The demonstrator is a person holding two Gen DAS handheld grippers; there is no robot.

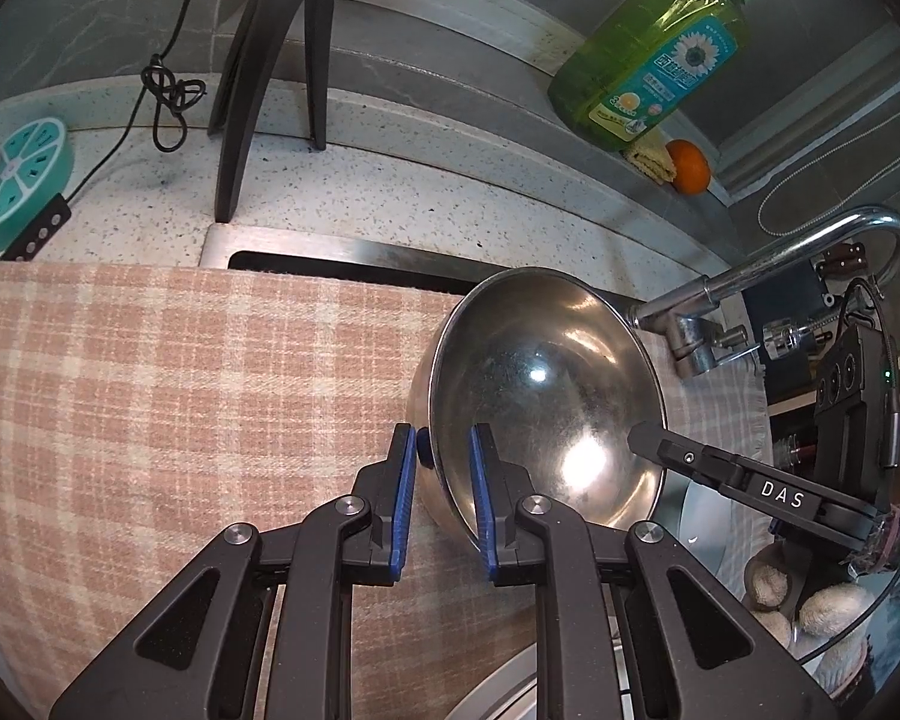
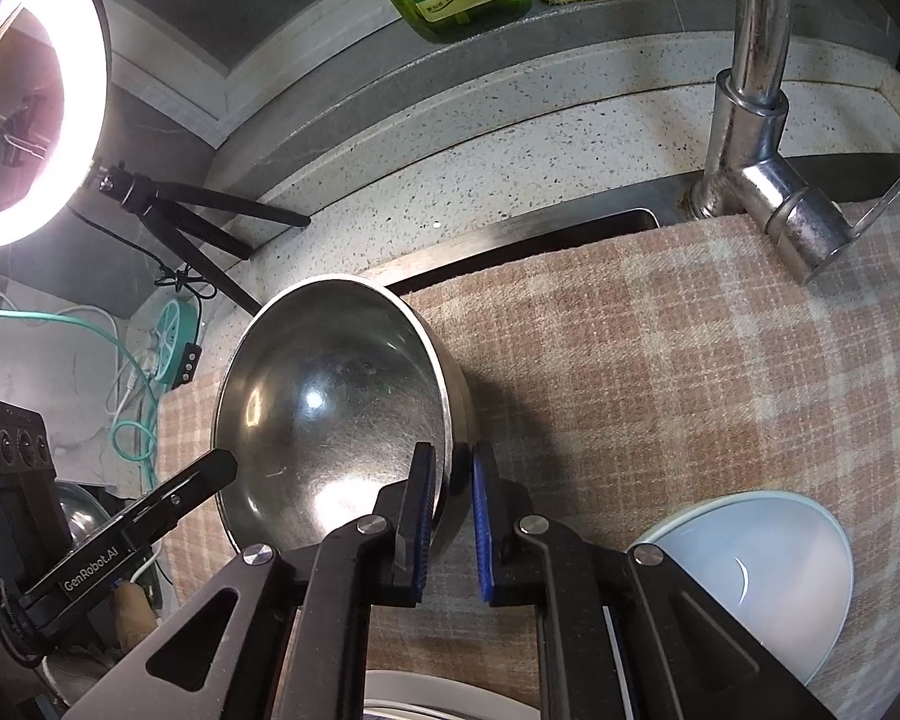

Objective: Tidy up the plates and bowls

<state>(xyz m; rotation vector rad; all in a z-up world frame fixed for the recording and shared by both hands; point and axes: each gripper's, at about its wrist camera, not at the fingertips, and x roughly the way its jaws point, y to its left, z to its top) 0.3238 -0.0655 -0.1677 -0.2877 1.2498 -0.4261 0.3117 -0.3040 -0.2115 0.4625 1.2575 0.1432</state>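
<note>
Both my tongs grasp one steel bowl [image 1: 540,396]: left gripper [image 1: 444,480] clenched over its left rim, right gripper [image 2: 453,510] clenched over the opposite rim. Its round, polished inside is finely scratched. It stands on a checked, woven cloth [image 1: 180,390]. A white bowl [image 2: 762,570] lies near, with speckled stone counter [image 1: 390,192] and chrome faucet [image 2: 756,120] behind.

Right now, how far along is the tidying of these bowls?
Early, it seems. Done: nothing visibly stacked or put away. In hand: the steel bowl, tilted on the checked cloth, its rim pinched on opposite sides by the left gripper and right gripper. Left: the white bowl sitting apart on the cloth, plus dishes at the lower edge.
</note>
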